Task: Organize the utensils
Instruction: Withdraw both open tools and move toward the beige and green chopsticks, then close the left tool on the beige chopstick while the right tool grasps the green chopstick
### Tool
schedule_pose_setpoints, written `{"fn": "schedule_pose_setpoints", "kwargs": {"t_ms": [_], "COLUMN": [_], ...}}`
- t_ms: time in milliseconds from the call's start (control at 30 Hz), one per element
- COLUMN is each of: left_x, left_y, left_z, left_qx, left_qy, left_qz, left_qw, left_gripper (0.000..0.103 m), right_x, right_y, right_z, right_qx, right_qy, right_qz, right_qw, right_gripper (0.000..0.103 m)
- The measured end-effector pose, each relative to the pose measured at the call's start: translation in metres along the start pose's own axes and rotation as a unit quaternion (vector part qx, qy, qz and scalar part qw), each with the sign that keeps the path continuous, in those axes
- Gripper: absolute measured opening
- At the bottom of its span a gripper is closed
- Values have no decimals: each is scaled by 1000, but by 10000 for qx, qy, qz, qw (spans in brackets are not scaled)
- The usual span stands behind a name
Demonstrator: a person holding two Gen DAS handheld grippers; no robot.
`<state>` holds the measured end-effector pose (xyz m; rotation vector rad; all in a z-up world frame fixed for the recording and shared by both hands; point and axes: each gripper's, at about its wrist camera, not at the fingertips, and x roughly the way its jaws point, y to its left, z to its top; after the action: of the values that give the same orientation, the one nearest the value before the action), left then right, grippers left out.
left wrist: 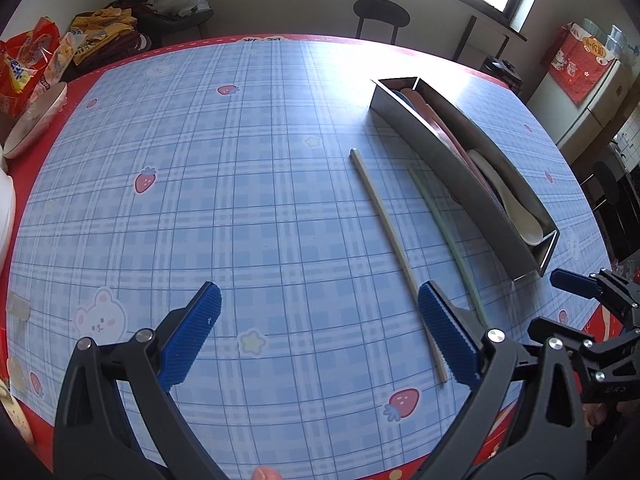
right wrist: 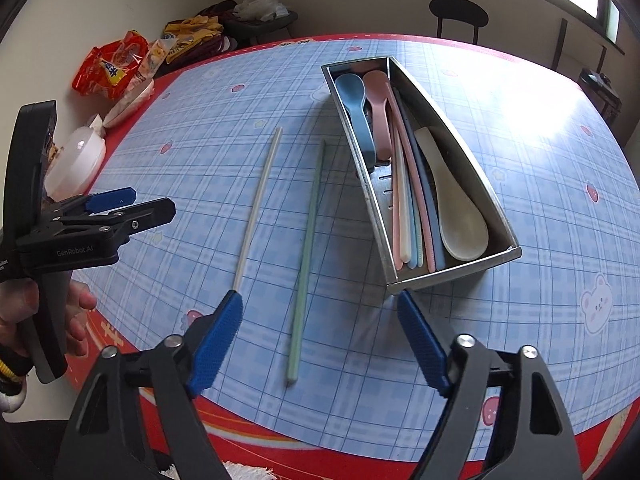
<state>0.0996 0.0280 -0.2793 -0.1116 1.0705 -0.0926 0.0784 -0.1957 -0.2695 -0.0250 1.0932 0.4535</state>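
Note:
Two chopsticks lie side by side on the blue plaid tablecloth: a white chopstick (left wrist: 394,246) (right wrist: 256,204) and a pale green chopstick (left wrist: 448,240) (right wrist: 308,256). To their right stands a long steel utensil box (left wrist: 440,160) (right wrist: 374,200) holding spoons and several chopsticks. My left gripper (left wrist: 320,336) is open; its right pad sits over the near end of the white chopstick, with nothing between the pads. My right gripper (right wrist: 320,344) is open astride the near end of the green chopstick, its pads apart from it. The left gripper (right wrist: 132,204) also shows in the right wrist view.
A white bowl (left wrist: 36,120) and snack bags (right wrist: 112,66) sit at the table's far left. A translucent lidded container (right wrist: 74,162) stands at the left edge. A black stool (left wrist: 380,16) is beyond the table. A person's hand (right wrist: 76,312) holds the left gripper.

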Motion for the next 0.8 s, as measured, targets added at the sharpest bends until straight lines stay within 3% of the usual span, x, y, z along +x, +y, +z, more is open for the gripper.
{"fn": "schedule_pose_setpoints", "kwargs": {"t_ms": [300, 500, 667, 800], "left_x": [7, 13, 22, 32], "left_y": [2, 4, 6, -3], "left_z": [-5, -6, -4, 3], "left_qx": [-124, -150, -262, -40], "left_qy": [242, 355, 493, 573], "left_qz": [-115, -168, -434, -392], "left_qw": [9996, 9991, 9975, 9976], "left_gripper": [97, 97, 94, 67], "right_x": [9, 21, 33, 37], "right_y": [8, 10, 10, 13], "right_z": [-3, -9, -13, -14], "right_qx": [36, 114, 79, -55], "right_qy": [112, 232, 281, 229], "right_qz": [138, 130, 49, 37], "right_qw": [9998, 9996, 9996, 9997], "right_gripper": [42, 34, 29, 29]}}
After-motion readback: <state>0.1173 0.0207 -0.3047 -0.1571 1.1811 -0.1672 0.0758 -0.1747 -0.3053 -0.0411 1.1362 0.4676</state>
